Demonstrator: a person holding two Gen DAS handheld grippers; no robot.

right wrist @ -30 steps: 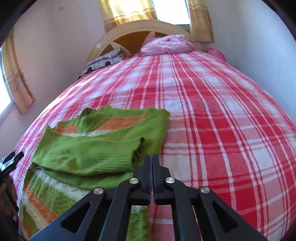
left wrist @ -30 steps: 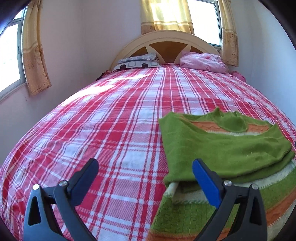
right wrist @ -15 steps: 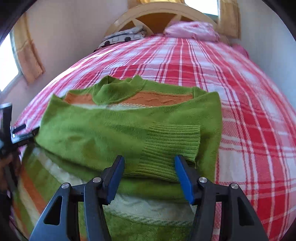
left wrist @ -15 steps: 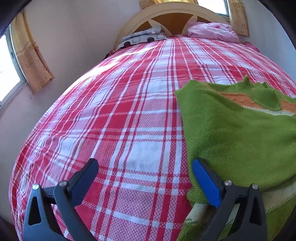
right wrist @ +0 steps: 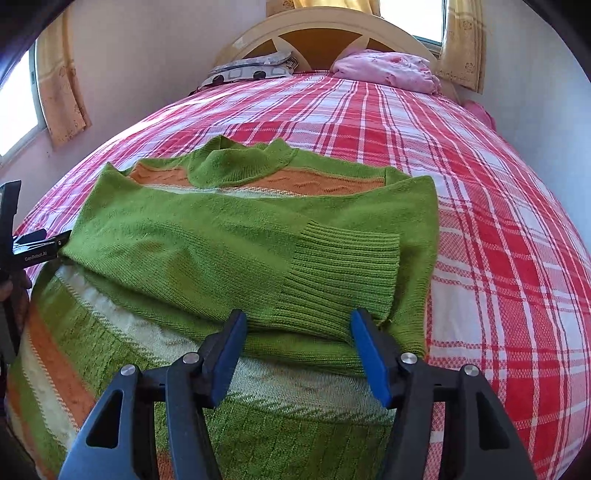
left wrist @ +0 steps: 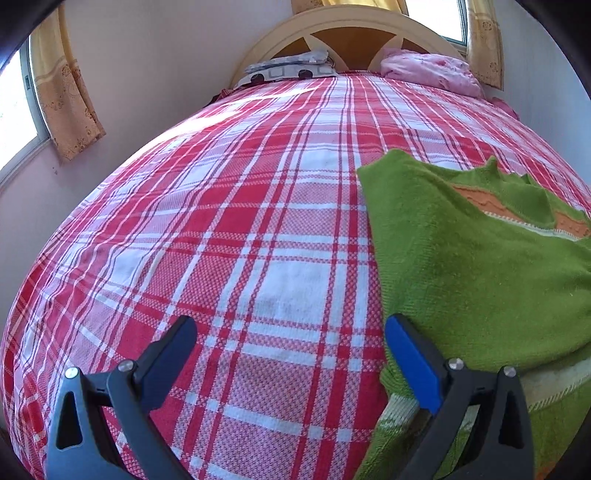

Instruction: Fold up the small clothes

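Note:
A green knit sweater point(right wrist: 221, 251) with orange and white stripes lies on the red plaid bedspread point(left wrist: 258, 221), both sleeves folded across its body. In the right wrist view the ribbed cuff point(right wrist: 343, 273) lies flat just ahead of my right gripper point(right wrist: 299, 319). Its jaws are opening and nothing is pressed between the pads. My left gripper point(left wrist: 291, 325) is open wide at the sweater's point(left wrist: 480, 277) left edge, its blue-padded finger over the knit and the other over bare bedspread. The left gripper's tip point(right wrist: 37, 247) shows at the sweater's left side.
A grey patterned pillow point(left wrist: 288, 68) and a pink bundle point(left wrist: 432, 70) lie by the arched headboard point(right wrist: 325, 26) at the far end. Walls close in on both sides of the bed. Curtained windows point(left wrist: 62, 96) are on the left and behind.
My right gripper went from shut to open and now sits low over the folded cuff. Both grippers dropped closer to the sweater; the left one tilted down at its left edge.

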